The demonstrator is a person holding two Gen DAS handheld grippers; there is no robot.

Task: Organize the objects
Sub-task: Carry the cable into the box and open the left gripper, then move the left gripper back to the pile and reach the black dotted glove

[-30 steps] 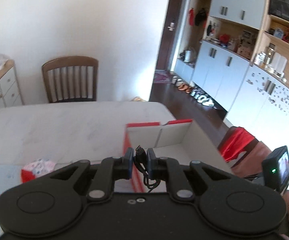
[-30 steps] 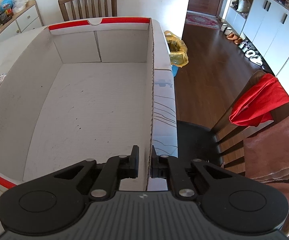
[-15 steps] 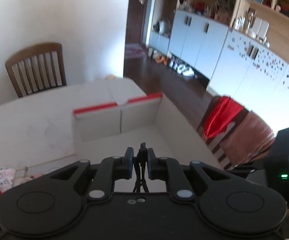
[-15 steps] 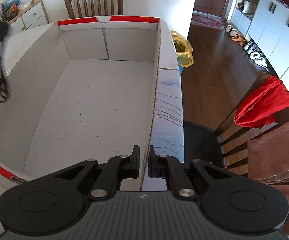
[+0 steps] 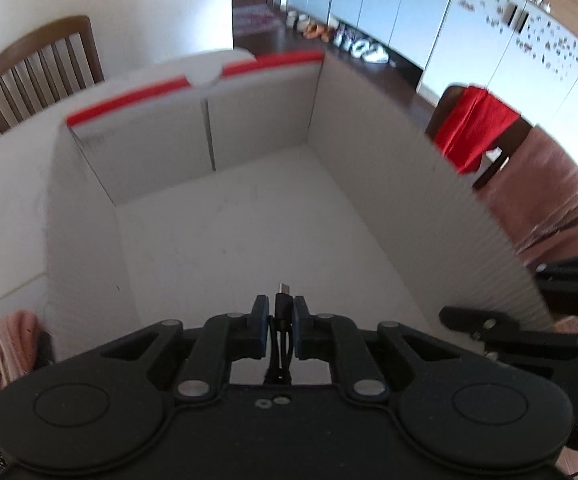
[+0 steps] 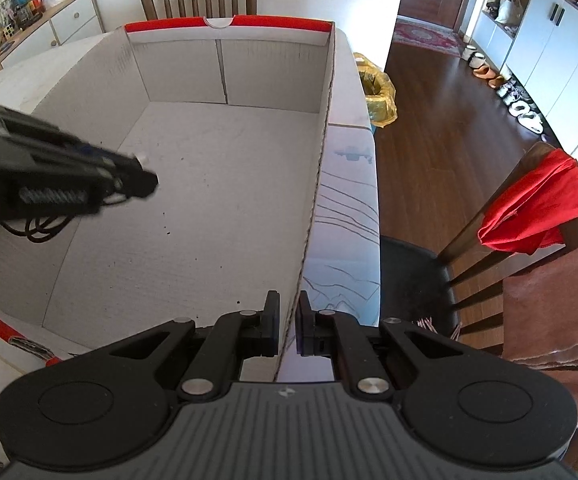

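Left gripper (image 5: 280,316) pinches a black USB cable (image 5: 282,320) between its pads; the plug tip pokes out fwd, loops hang below. A sec ago it sat back over the tabletop w/ the cardboard box (image 5: 225,240) small ahead; now it's moved in over the box's open top, and the white box floor fills the view. In the right wrist view the same gripper (image 6: 145,180) enters from the left above the box interior, blurred, w/ cable loops (image 6: 37,230) dangling under it; it wasn't in that view 1 s ago.

Right gripper (image 6: 287,330) is pressed onto the box's right wall (image 6: 321,160), one pad each side of the cardboard edge, same grip as before. Box (image 6: 217,184) sits on a white table (image 6: 353,208). Further right: a wooden chair w/ red cloth (image 6: 541,204) draped over its back, unchanged.
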